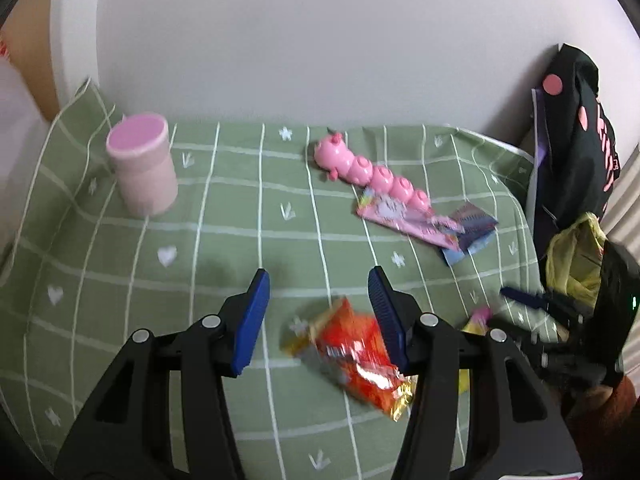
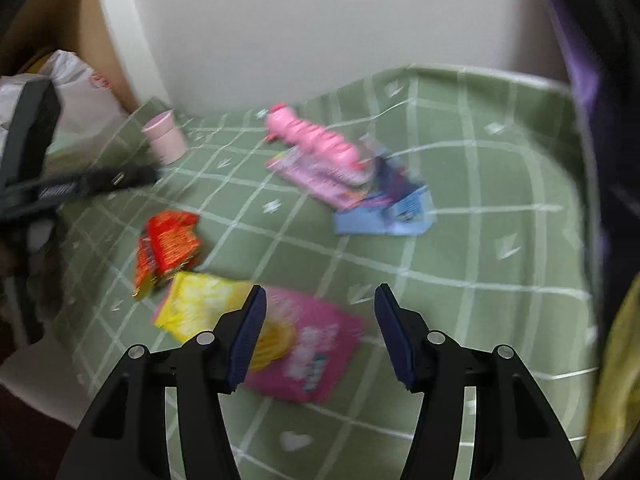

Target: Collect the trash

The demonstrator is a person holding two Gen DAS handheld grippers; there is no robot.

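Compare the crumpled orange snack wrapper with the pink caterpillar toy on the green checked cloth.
The crumpled orange foil snack wrapper is thin, creased and shiny; the pink plastic caterpillar toy is solid, made of smooth rounded segments. The wrapper lies alone near the front of the cloth, below the open left tongs; the toy lies near the wall, its tail end overlapping a flat pink packet. Both rest on the green checked cloth, held by neither tongs.

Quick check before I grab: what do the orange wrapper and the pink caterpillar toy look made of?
Crumpled orange-red snack wrapper: looks like thin metallised plastic film, glossy, with sharp creases, bright glints and a gold foil edge. Pink segmented caterpillar toy: probably hard moulded plastic, smooth and shiny, with highlights on each rounded segment. Blur leaves both uncertain.
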